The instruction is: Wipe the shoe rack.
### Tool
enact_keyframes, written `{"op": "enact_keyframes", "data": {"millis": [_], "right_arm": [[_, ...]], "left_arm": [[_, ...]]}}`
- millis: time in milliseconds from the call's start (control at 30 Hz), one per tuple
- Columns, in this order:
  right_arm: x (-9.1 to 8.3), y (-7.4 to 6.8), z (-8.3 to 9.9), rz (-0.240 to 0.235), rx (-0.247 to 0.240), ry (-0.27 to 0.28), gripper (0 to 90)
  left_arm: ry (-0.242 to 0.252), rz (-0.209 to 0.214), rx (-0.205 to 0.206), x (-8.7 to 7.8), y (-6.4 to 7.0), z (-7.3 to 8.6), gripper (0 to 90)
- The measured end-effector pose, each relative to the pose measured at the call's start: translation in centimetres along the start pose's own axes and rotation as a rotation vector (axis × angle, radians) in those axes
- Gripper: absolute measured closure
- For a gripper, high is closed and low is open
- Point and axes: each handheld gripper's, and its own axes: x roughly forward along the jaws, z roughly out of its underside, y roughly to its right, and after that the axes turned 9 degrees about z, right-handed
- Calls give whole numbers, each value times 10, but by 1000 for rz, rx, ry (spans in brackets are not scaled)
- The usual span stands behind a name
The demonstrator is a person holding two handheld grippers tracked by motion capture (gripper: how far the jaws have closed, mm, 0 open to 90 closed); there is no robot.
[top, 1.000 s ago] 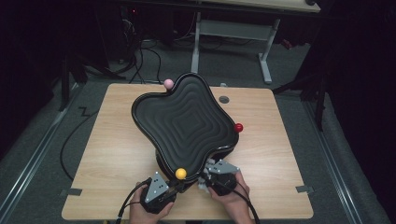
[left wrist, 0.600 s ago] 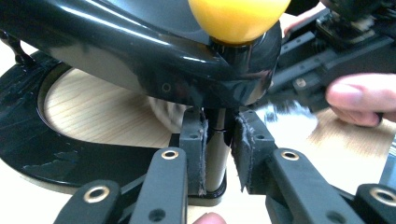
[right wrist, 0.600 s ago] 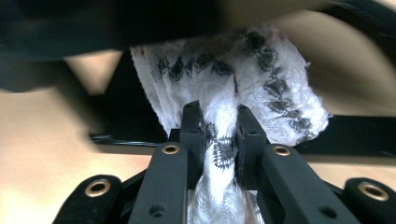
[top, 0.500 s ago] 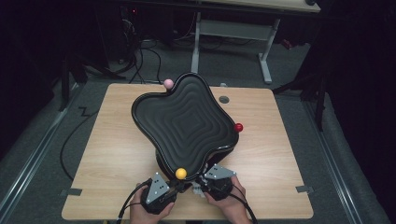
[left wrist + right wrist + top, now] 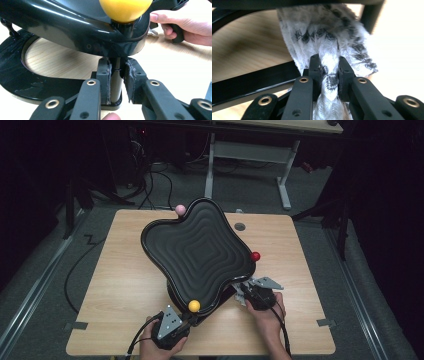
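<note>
The left tool point(image 5: 117, 82) stood at the near edge of the counter point(image 5: 115, 285), its jaws pinching a thin upright post point(image 5: 115, 85) of a black stand. Straight above that tool sat a yellow ball point(image 5: 125, 10), capping the post where it met the lip of a big black wavy tray point(image 5: 75, 30). The tray tilted, with its near rim raised over the tool and a curved black base point(image 5: 15, 82) lying flat on the counter beneath and to the tool's left. In the high view the left tool point(image 5: 186, 322) was just short of the yellow ball point(image 5: 194, 306), and the tray point(image 5: 200, 252) spread away from it across the middle of the counter.

The right tool point(image 5: 329, 75) had its jaws pressed on a white cloth with black pattern point(image 5: 324, 37), which bunched between the pads and fanned out ahead of them, up against the underside of the tray. In the high view that tool point(image 5: 250, 292) sat at the tray's near right edge, held by the person's right hand point(image 5: 267, 317). A red ball point(image 5: 255, 256) lay beyond it at the tray's right rim, and a pink ball point(image 5: 180, 210) at the far rim, well away from both tools.
</note>
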Motion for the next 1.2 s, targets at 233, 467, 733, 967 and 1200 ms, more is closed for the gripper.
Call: {"op": "enact_keyframes", "data": {"millis": [233,467,733,967,1200], "right_arm": [[-13,-34,7,-117,-104,-11,786],[-30,-86,12,-257,-194,-26,784],[-34,-102,14,-334,-237,-29,785],[-16,-53,7,-129,-137,2,787],[7,-7,-10,36,-73,-6,787]], "left_arm": [[1,-2,-1,2,1,-1,752],[1,-2,-5,3,1,-1,751],[3,1,-7,3,1,-1,751],[7,1,-7,4,1,-1,751],[11,-1,-4,6,3,-1,751]]}}
